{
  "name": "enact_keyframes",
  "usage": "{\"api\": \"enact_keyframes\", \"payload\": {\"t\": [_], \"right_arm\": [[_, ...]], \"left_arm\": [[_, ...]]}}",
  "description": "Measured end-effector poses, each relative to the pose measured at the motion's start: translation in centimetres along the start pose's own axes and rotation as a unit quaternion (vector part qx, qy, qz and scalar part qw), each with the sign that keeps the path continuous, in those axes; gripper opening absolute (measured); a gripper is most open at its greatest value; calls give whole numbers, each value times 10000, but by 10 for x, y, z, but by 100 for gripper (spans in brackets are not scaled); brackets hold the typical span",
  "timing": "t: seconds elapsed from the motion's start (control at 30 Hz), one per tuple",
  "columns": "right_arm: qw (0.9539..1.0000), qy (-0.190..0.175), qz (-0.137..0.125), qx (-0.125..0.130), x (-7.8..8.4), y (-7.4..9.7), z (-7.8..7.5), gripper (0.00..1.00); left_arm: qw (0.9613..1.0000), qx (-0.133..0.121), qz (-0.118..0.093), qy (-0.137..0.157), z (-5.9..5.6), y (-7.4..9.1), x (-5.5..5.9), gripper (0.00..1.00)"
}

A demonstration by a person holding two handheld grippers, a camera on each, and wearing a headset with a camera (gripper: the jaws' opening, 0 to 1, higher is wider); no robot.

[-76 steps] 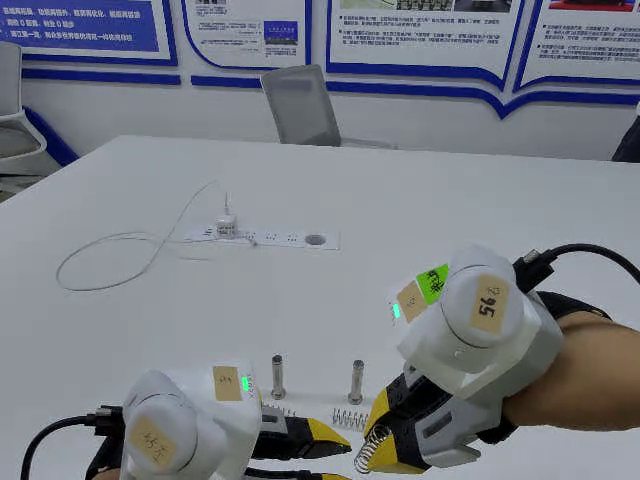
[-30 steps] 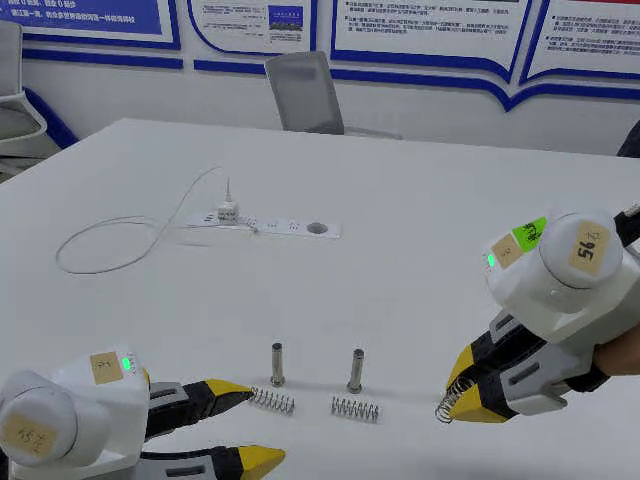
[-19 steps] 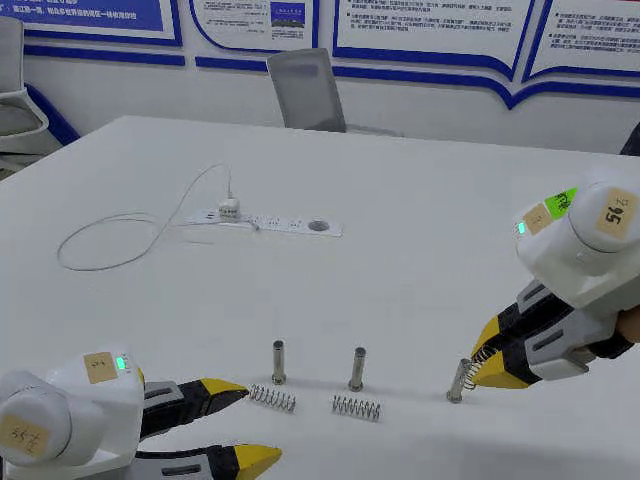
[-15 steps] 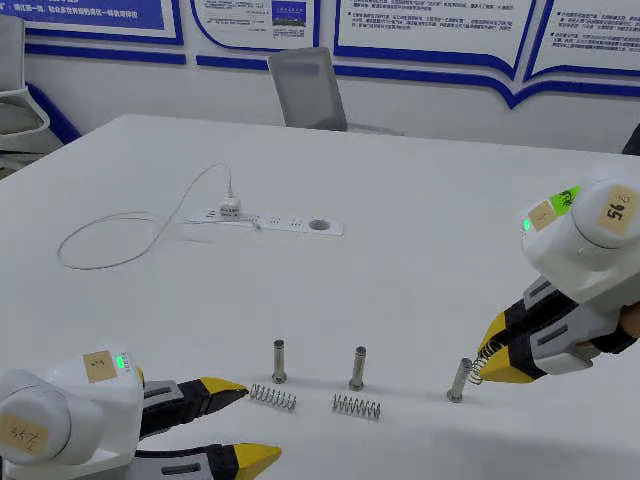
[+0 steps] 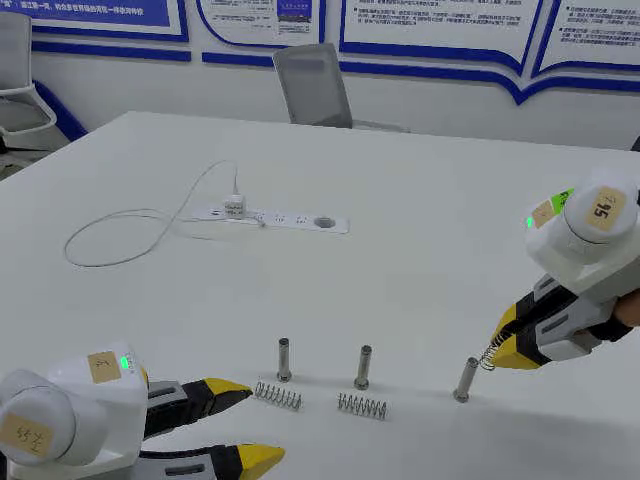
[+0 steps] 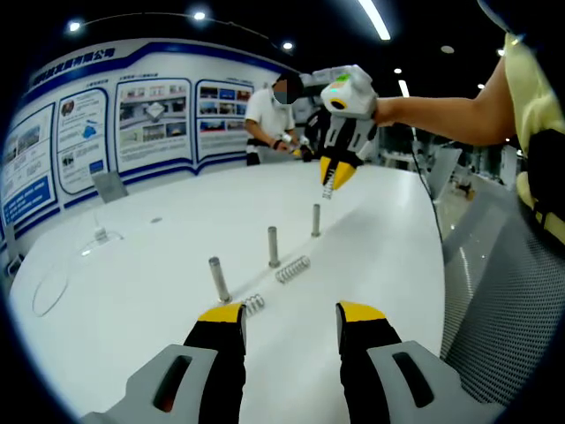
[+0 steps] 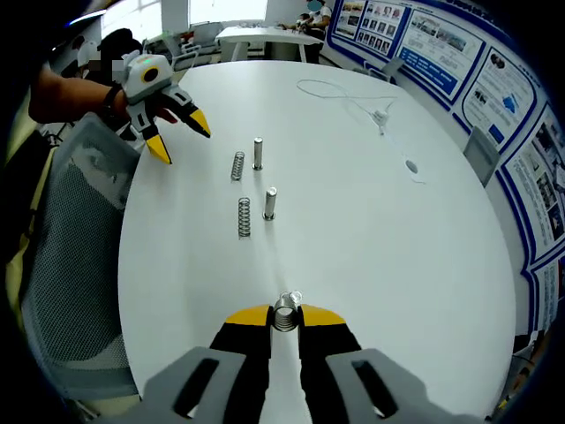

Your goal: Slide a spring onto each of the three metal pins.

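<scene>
- A large white table carries a power strip and a looping white cable.
- A grey chair stands behind it.
- Blue-bordered posters line the wall.
- Ceiling strip lights glow.

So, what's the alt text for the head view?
The right hand-held gripper holds a spring close to the top of the rightmost pin on a white table. Two other pins stand bare, a loose spring lying by each; the left hand-held gripper is open, lower left.

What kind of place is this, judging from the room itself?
Probably an office or exhibition room: a large white table, blue-framed information boards on the wall, and a grey office chair behind the table.
</scene>
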State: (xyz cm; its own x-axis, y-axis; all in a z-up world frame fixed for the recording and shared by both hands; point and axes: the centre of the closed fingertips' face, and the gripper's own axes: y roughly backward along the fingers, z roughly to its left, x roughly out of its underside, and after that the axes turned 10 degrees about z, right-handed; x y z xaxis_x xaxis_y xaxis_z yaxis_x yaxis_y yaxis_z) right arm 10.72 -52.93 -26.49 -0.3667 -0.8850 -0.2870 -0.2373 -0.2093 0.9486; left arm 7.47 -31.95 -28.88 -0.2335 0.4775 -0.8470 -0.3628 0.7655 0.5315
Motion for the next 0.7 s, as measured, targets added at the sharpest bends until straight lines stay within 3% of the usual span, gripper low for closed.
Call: {"api": "enact_keyframes", "payload": {"t": [0.7], "right_arm": [[9999, 18, 70, -103, -4, -17, -9, 12]], "left_arm": [[10000, -9, 19, 90, 1, -1, 4, 41]]}}
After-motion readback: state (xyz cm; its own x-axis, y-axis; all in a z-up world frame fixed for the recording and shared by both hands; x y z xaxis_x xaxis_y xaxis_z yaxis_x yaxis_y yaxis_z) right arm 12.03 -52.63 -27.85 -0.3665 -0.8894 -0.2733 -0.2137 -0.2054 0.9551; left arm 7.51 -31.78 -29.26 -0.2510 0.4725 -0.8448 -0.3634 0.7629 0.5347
